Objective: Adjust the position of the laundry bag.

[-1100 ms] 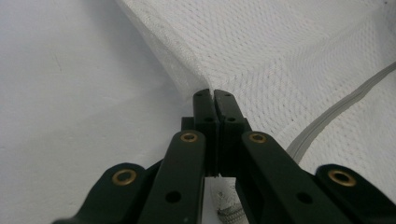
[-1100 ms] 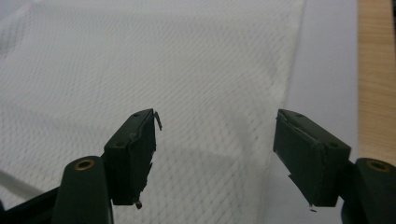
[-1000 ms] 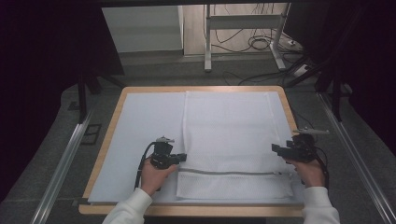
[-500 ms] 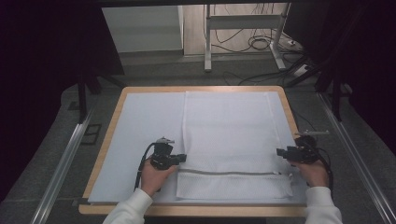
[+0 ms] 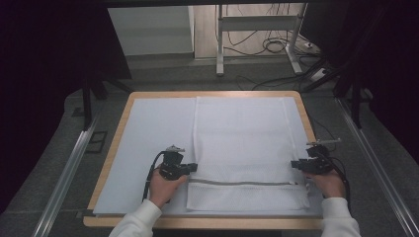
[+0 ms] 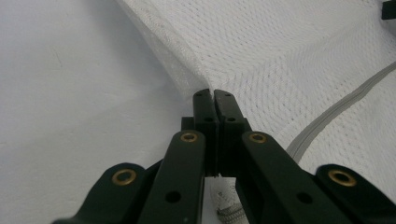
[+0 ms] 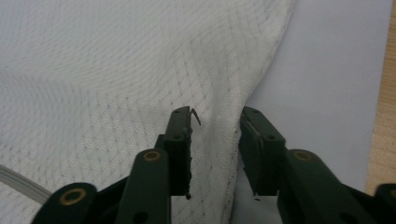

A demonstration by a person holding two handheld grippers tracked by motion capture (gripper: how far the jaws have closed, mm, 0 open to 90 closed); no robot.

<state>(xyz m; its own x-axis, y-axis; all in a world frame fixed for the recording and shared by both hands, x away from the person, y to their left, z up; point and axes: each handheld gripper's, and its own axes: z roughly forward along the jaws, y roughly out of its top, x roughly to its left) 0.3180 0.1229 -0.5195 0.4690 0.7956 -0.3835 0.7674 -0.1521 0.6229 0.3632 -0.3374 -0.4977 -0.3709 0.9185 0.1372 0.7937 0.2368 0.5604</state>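
Observation:
A white mesh bag point(image 5: 242, 138) with a grey zipper point(image 5: 244, 183) lies flat on a white mat point(image 5: 148, 133). At the bag's left edge, just above the zipper, my left gripper point(image 5: 193, 167) is shut on the fabric. In the left gripper view the jaws point(image 6: 214, 93) meet on a raised fold of mesh point(image 6: 289, 60), with the zipper point(image 6: 336, 109) to their right. My right gripper point(image 5: 294, 164) sits at the bag's right edge. In the right gripper view it is open point(image 7: 217, 114), and the mesh edge point(image 7: 116, 60) runs between its jaws.
The mat covers a wooden table point(image 5: 302, 106) whose bare rim shows at the right point(image 7: 385, 116). Metal rails point(image 5: 66, 168) run along both sides on the dark floor. Desk legs and cables point(image 5: 267, 47) stand beyond the far edge.
My right gripper has slid a little nearer the person along the bag's right edge. The left gripper has stayed in place.

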